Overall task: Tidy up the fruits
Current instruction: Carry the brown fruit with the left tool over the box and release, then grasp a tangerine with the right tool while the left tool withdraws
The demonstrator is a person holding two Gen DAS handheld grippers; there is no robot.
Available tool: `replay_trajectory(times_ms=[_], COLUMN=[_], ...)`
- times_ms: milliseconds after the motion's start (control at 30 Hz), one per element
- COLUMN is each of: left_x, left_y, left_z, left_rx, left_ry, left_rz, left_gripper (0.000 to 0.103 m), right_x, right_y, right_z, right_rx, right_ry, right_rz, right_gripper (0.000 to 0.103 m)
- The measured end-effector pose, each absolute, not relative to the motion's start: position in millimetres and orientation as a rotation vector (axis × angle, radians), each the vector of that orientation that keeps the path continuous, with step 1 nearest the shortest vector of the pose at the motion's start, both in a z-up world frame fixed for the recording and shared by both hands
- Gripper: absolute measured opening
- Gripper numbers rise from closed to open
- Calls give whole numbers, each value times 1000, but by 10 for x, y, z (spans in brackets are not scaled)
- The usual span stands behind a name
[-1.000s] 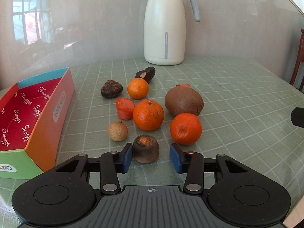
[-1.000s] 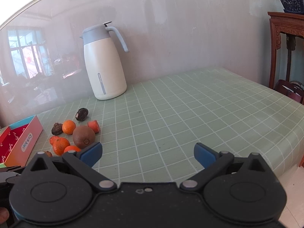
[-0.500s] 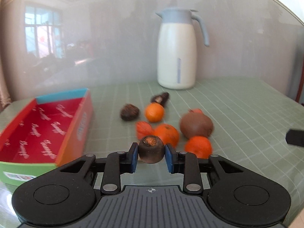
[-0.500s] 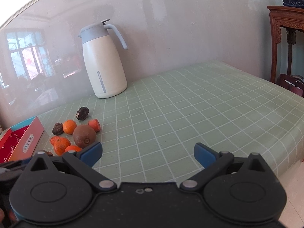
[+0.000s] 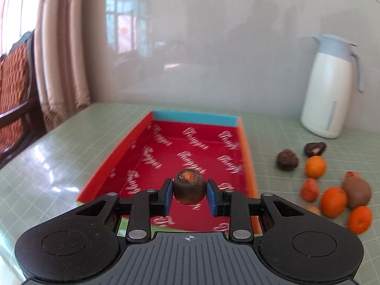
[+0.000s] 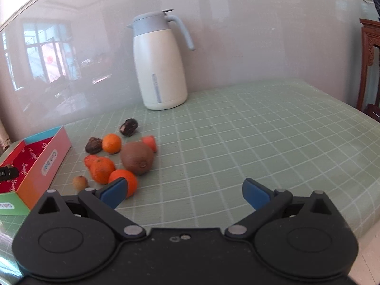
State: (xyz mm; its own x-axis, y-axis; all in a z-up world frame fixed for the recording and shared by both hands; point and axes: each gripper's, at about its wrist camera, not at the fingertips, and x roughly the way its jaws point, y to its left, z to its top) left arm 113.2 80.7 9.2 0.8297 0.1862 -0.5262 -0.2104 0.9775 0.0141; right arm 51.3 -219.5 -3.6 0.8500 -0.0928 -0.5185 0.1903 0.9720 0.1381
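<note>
I see a white jug with a pale blue lid (image 6: pixel 159 66) upright at the desk's (image 6: pixel 261 130) far edge. A curtain (image 5: pixel 61 47) and a wooden chair (image 5: pixel 16 90) stand beyond its left edge.

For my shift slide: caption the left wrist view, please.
Left tool holds a small dark brown fruit over the red-lined cardboard box.

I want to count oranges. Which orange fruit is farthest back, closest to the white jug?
The small round orange beside the dark wrinkled fruit. The other two oranges lie nearer the camera, by the brown kiwi.
</note>
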Motion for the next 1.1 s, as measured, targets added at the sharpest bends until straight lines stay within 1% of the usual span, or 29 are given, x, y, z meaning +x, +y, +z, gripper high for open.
replay_trajectory(times_ms=[333, 667, 767, 833, 867, 900, 1033, 1100], left_x=[1288, 1374, 1365, 1346, 1333, 1324, 1258, 1191], left_y=[1080, 1143, 1148, 1142, 1139, 1134, 1088, 1084], left_z=[-25, -38, -26, -11, -1, 5, 45, 96], left_rx=[-60, -41, -44, -42, -45, -51, -50, -60], left_ry=[605, 620, 617, 608, 600, 598, 567, 535], left_rz=[318, 385, 400, 413, 408, 404, 402, 390], left_gripper=[30, 31, 32, 46, 58, 63, 70, 77], right_x=[659, 704, 708, 704, 702, 699, 702, 704], right_y=[-1869, -1801, -1794, -1799, -1804, -1808, -1820, -1816], right_z=[-61, -82, -86, -87, -87, -89, -99, -101], right_rx=[149, 161, 156, 153, 154, 153, 152, 144], right_ry=[561, 566, 568, 567, 566, 565, 567, 569], right_rz=[-85, -60, -56, -58, -58, -60, -62, -63], right_gripper=[103, 103, 103, 103, 103, 103, 103, 103])
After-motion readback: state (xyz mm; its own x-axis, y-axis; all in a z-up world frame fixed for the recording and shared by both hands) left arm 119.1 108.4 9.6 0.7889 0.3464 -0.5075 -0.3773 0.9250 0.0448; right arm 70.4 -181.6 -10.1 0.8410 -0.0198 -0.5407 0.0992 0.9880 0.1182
